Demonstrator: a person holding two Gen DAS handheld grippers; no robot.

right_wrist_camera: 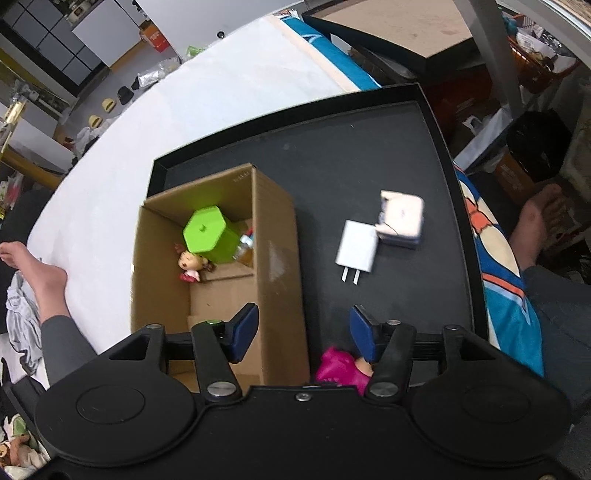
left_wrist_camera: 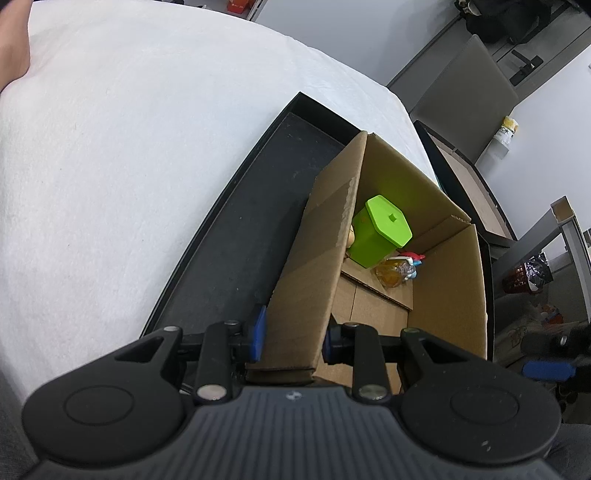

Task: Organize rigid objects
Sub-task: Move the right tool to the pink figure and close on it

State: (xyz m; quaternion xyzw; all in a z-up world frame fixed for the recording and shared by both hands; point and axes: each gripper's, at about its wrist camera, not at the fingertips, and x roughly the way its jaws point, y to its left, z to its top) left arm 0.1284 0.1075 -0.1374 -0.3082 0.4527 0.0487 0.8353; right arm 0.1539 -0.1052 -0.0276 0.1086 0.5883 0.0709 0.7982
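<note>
A brown cardboard box (right_wrist_camera: 280, 266) stands in a black tray (right_wrist_camera: 369, 147). Inside it are a green hexagonal container (right_wrist_camera: 207, 232), a small doll figure (right_wrist_camera: 190, 266) and a small amber bottle (right_wrist_camera: 245, 251). On the tray floor lie a white charger plug (right_wrist_camera: 356, 247) and a white square gadget (right_wrist_camera: 400, 219). A pink toy (right_wrist_camera: 338, 367) sits right under my right gripper (right_wrist_camera: 303, 332), which is open above the box's right wall. My left gripper (left_wrist_camera: 291, 336) is shut on the box's left wall (left_wrist_camera: 314, 258); the green container (left_wrist_camera: 380, 230) shows inside.
The tray (left_wrist_camera: 236, 236) rests on a white cloth surface (left_wrist_camera: 129, 166). A person's bare feet (right_wrist_camera: 40, 273) lie at the left and right. A second black tray (right_wrist_camera: 406, 22) and clutter stand beyond the far edge.
</note>
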